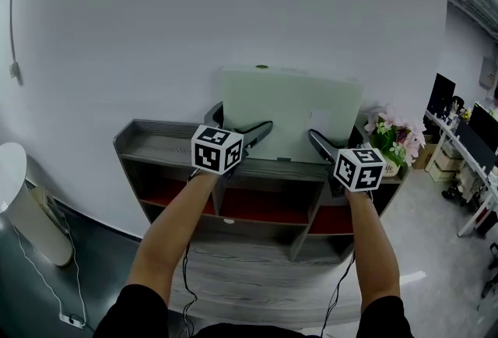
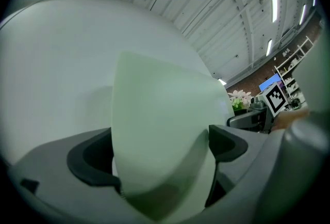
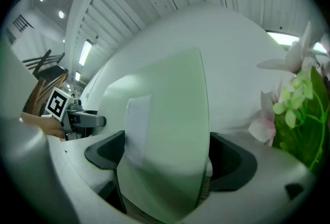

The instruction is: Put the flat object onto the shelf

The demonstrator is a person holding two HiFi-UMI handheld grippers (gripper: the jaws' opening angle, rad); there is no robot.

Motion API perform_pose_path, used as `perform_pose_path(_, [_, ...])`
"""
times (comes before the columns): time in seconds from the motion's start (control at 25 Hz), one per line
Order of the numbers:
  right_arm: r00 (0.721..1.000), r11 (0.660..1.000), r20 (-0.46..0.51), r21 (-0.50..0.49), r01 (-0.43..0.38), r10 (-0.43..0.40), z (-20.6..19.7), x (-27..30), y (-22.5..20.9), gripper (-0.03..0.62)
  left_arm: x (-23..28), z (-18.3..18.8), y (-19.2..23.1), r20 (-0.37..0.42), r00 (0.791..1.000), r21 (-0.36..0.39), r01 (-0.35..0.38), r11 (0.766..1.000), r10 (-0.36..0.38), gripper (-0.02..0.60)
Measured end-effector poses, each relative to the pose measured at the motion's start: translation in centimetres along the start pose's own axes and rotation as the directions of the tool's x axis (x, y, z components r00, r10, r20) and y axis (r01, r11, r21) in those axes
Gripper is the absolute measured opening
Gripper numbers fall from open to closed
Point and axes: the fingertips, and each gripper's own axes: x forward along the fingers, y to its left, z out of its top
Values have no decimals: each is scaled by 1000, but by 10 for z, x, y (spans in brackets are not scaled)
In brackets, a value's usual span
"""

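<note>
Two bare forearms reach forward in the head view, each ending in a gripper. The left gripper (image 1: 240, 124) has its jaws clamped on the left edge of the flat object (image 1: 292, 114), a pale green panel held upright. In the left gripper view the panel (image 2: 160, 114) fills the gap between the dark jaw pads. The right gripper (image 1: 336, 139) grips the panel's right edge in the same way. Its own view shows the panel (image 3: 165, 114) pinched between the jaws, with a white label (image 3: 136, 125) on the near face.

The panel stands over the top board of the grey shelf (image 1: 156, 143). Its lower edge may be touching the board, though the head view is too coarse to be sure. Pink and white flowers (image 1: 393, 138) stand at the shelf's right end, just beside the right gripper. A white wall (image 1: 233, 9) rises behind.
</note>
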Motion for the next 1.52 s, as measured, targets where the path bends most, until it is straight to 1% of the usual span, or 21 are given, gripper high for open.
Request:
perform_pose_path(0.2, [998, 997, 39, -49, 60, -58, 7, -9, 4, 497, -7, -5, 0, -7, 1000, 1, -10, 1000, 10, 558])
perform_pose_path(0.44, [992, 991, 89, -91, 98, -90, 16, -28, 12, 497, -23, 3, 6, 46, 998, -31, -39, 999, 41, 558])
perform_pose_path(0.68, [983, 980, 129, -135, 146, -129, 18, -47, 22, 497, -48, 16, 3, 88, 993, -9, -81, 997, 82, 558])
perform_pose_path(0.8, [983, 980, 143, -148, 136, -115, 20, -61, 34, 497, -66, 24, -6, 121, 988, -3, -97, 995, 97, 558])
perform_pose_path(1.0, [986, 983, 142, -151, 105, -83, 14, -80, 57, 497, -93, 29, -41, 156, 987, 39, -48, 998, 41, 557])
perform_pose_path(1.16, [983, 983, 170, -154, 95, -68, 14, -101, 74, 495, -118, 31, -62, 187, 981, 49, -60, 997, 50, 555])
perform_pose_path(1.2, [982, 983, 176, -156, 92, -64, 14, -106, 77, 494, -124, 30, -67, 193, 980, 49, -67, 997, 56, 549])
perform_pose_path(1.24, [981, 983, 182, -159, 91, -61, 14, -112, 81, 494, -130, 29, -71, 200, 978, 49, -75, 996, 63, 525])
perform_pose_path(1.32, [979, 981, 196, -172, 93, -59, 14, -121, 88, 476, -142, 24, -81, 215, 974, 44, -79, 996, 67, 477])
perform_pose_path(1.4, [975, 976, 214, -190, 103, -61, 14, -131, 95, 445, -150, 18, -90, 223, 973, 26, -63, 998, 56, 457])
perform_pose_path(1.44, [972, 974, 226, -195, 112, -66, 14, -135, 97, 404, -153, 14, -93, 222, 974, 14, -57, 998, 53, 441])
perform_pose_path(1.48, [968, 973, 239, -195, 121, -72, 14, -140, 100, 342, -157, 11, -95, 222, 974, 2, -57, 998, 55, 417])
perform_pose_path(1.52, [965, 973, 249, -191, 127, -77, 14, -144, 101, 294, -161, 8, -96, 223, 973, -7, -63, 998, 63, 391])
